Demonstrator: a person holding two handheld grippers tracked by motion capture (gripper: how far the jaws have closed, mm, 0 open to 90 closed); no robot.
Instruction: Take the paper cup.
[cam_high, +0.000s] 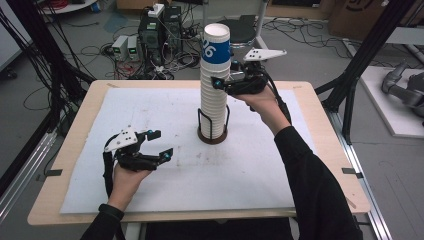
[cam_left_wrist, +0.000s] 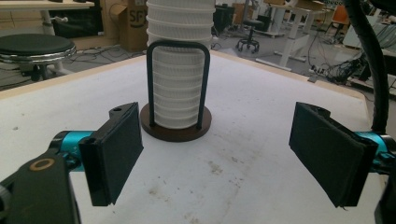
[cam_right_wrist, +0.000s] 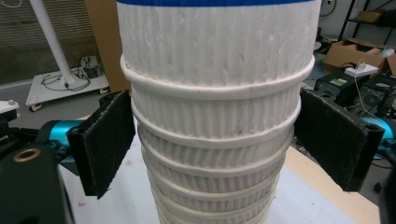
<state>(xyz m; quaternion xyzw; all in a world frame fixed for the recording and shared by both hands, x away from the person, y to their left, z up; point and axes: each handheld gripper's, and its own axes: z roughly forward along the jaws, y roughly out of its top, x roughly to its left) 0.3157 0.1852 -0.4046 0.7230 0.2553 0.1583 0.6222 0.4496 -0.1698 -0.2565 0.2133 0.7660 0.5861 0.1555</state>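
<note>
Paper cups (cam_high: 214, 85), stacked tall in a wire holder (cam_high: 212, 125), could be toppled — the right tool (cam_high: 223, 75) straddles them unclamped; the left tool (cam_high: 159, 144) is held open, empty.

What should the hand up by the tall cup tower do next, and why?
Probably close the right gripper gently on the stack of cups, just under the top blue-banded cup. Its jaws stand on both sides of the stack, seemingly with a small gap each side, so nothing is gripped. The left gripper hangs open above the table, apart from the holder.
</note>
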